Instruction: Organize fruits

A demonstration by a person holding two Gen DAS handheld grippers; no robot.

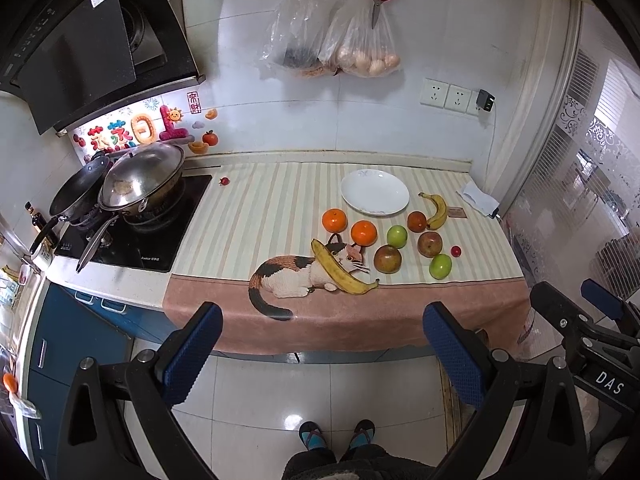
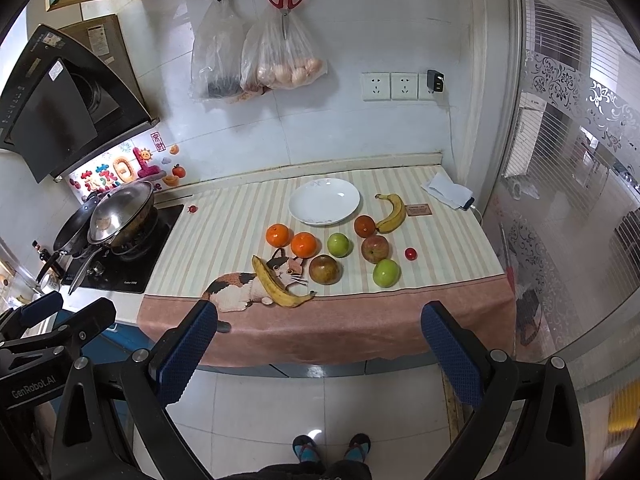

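Two grippers hang over the floor in front of the counter, both with jaws spread wide and nothing between them: the left gripper (image 1: 322,354) and the right gripper (image 2: 320,354) are well apart from any fruit. I think they are held back like this so that the whole layout can be seen before a first pick is chosen.

The fruits lie loose on the striped cloth (image 1: 260,216), in front of the white plate (image 1: 375,192), which has nothing on it and probably waits to receive them. Two oranges (image 1: 334,220) sit side by side at the left of the group. A long banana (image 1: 342,274) lies across the cat picture near the front edge, and a smaller banana (image 1: 436,210) curves beside a dark red fruit (image 1: 417,221) just next to the plate. Two green apples (image 1: 397,236), two brownish-red apples (image 1: 387,259) and a small red fruit (image 1: 455,251) fill the space between.

No fruit is on the plate yet, so the task seems to be at its start
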